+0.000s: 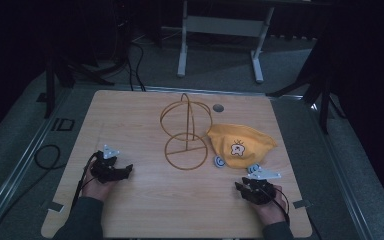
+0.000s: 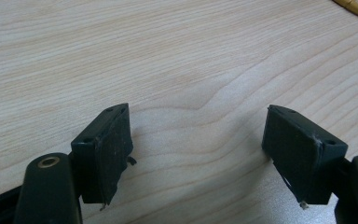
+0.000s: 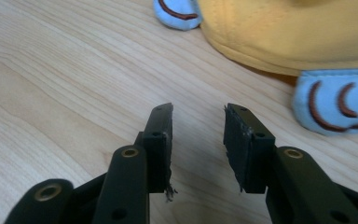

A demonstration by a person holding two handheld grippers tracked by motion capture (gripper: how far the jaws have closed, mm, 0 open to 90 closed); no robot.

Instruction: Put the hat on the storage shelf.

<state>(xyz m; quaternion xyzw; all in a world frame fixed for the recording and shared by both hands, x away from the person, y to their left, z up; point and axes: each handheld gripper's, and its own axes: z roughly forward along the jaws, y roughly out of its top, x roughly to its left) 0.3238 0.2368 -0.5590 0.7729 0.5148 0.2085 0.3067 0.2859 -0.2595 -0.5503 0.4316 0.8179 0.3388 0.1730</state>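
Cap position: I see the yellow cap (image 1: 242,142) on the right half of the table (image 1: 145,210), just beside the gold wire stand (image 1: 186,131).
Direction from jaws: it lies just ahead of my right gripper (image 3: 198,122), slightly to that view's right.
Long axis: roughly across the table.
Nearer hand: the right, I judge; my left gripper (image 2: 198,140) sits well apart.
Right jaws: slightly parted, empty.
Left jaws: spread wide, empty.
Markings: a white cartoon emblem (image 1: 237,148); no writing I can read.
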